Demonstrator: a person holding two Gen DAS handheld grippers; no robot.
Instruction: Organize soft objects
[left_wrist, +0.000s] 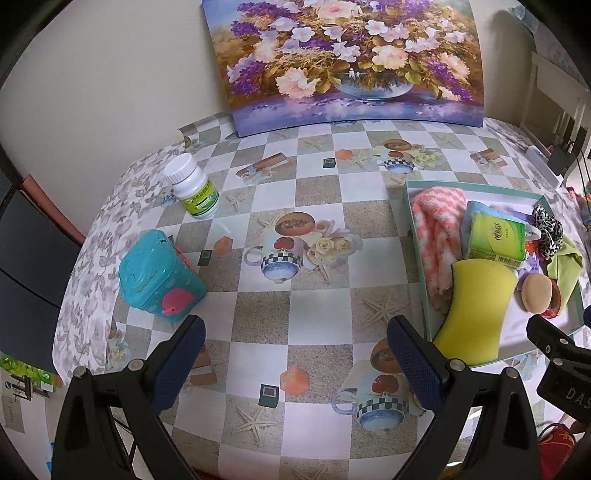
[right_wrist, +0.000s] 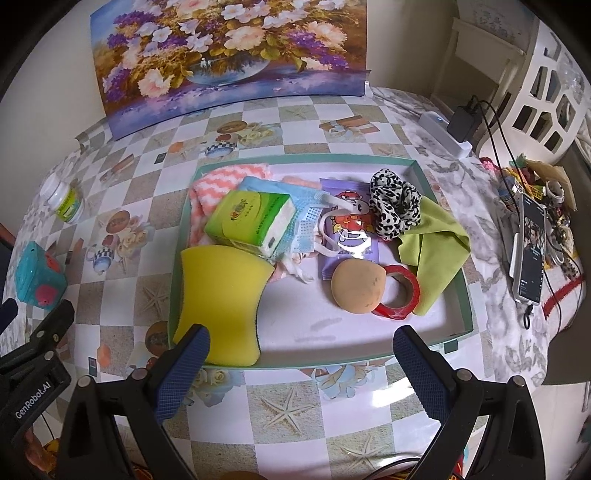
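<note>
The soft things sit gathered in the shallow green tray (right_wrist: 466, 295): yellow sponge (right_wrist: 219, 302), tissue pack (right_wrist: 251, 221), striped fuzzy cloth (left_wrist: 437, 229), leopard scrunchie (right_wrist: 395, 203), green cloth (right_wrist: 436, 254) and beige puff (right_wrist: 356, 286), which leans on a red tape roll (right_wrist: 400, 295). Hard items, the pill bottle (left_wrist: 194, 188) and teal tin (left_wrist: 159, 273), stay outside on the table, likely sorted apart. The left gripper (left_wrist: 295, 354) and right gripper (right_wrist: 301, 363) hover with jaws apart, empty; nothing blocks the tray.

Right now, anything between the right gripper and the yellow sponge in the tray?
Nothing visible blocks it. The right gripper, open, hovers just outside the near wall of the shallow green-rimmed tray. The yellow curved foam sponge lies at the tray's near left corner, with only that low wall between them.
</note>
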